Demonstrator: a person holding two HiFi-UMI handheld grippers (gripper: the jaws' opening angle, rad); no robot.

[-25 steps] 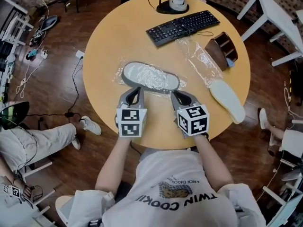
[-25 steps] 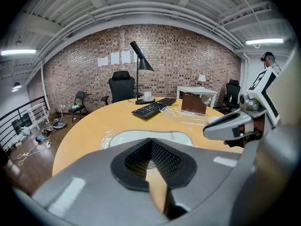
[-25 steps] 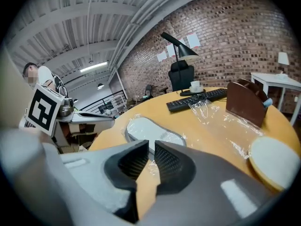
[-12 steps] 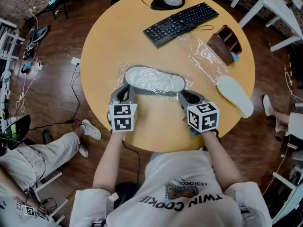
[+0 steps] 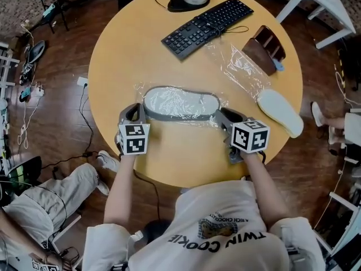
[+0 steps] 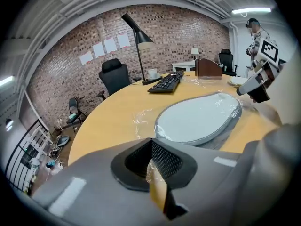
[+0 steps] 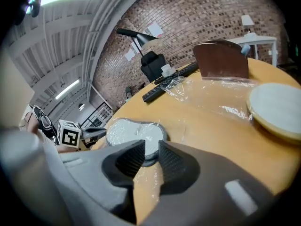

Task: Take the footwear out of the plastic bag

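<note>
Slipper [image 5: 180, 103], sole up in clear plastic bag [image 6: 142, 118], near edge of surface [image 5: 169, 162] | your left claw [image 5: 134, 113] clenched on film | your right claw [image 5: 223, 117] just been opening, film unpinched in its gap | light, floppy, slippery: pinch film only.

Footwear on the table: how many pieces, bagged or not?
2. One grey-rimmed piece lies inside a plastic bag mid-table; one white piece lies bare at the right edge.
</note>
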